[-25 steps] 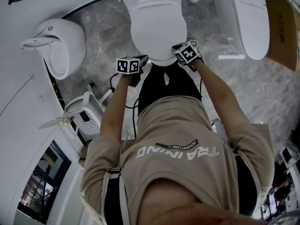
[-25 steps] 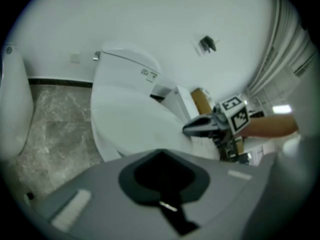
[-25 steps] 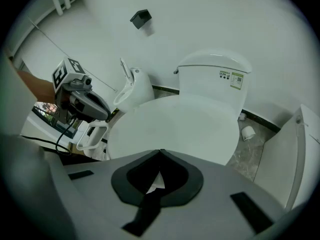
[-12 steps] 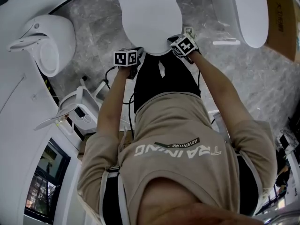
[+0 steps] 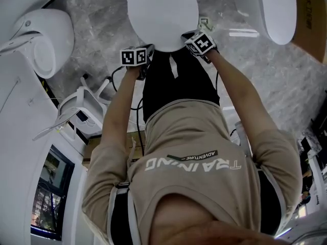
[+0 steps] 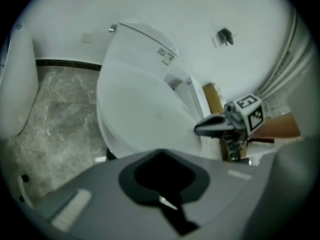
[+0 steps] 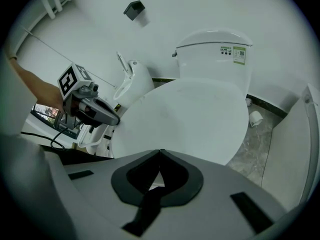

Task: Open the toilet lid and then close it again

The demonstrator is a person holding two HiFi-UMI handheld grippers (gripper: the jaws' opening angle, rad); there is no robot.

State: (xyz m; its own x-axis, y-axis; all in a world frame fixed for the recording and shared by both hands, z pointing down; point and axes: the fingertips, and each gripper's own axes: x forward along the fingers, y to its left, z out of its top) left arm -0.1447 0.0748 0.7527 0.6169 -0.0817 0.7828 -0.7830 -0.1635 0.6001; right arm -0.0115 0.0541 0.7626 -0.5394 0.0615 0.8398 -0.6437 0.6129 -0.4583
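The left gripper [image 6: 160,153] has its fingers shut tight together, with nothing between them. The right gripper [image 7: 160,152] has its fingers together at the tips too, and it holds nothing.

Just past both pairs of fingers is the big round white toilet lid [image 7: 195,111]. It lies low over the bowl. I cannot tell if it is all the way down.

Each gripper view shows the other gripper from the side, with its dark tip right at the front rim of the lid. I cannot tell if the tips touch the rim. The head view does not show the fingers. It does show one gripper at each side of the lid's front edge, with the person's arms [image 5: 232,98] reaching out to them.

Behind the lid stands the tank [image 7: 215,46]. Only the right gripper view shows a paper roll [image 7: 256,117] on the grey stone floor [image 5: 97,19] and a small black box [image 7: 134,8] on the wall. The head view shows a second toilet [image 5: 271,9] to the right, a brown box [image 5: 312,19] past it and a white urinal [image 5: 43,37] to the left. The person's tan shirt [image 5: 194,188] fills the bottom half and hides the floor there.
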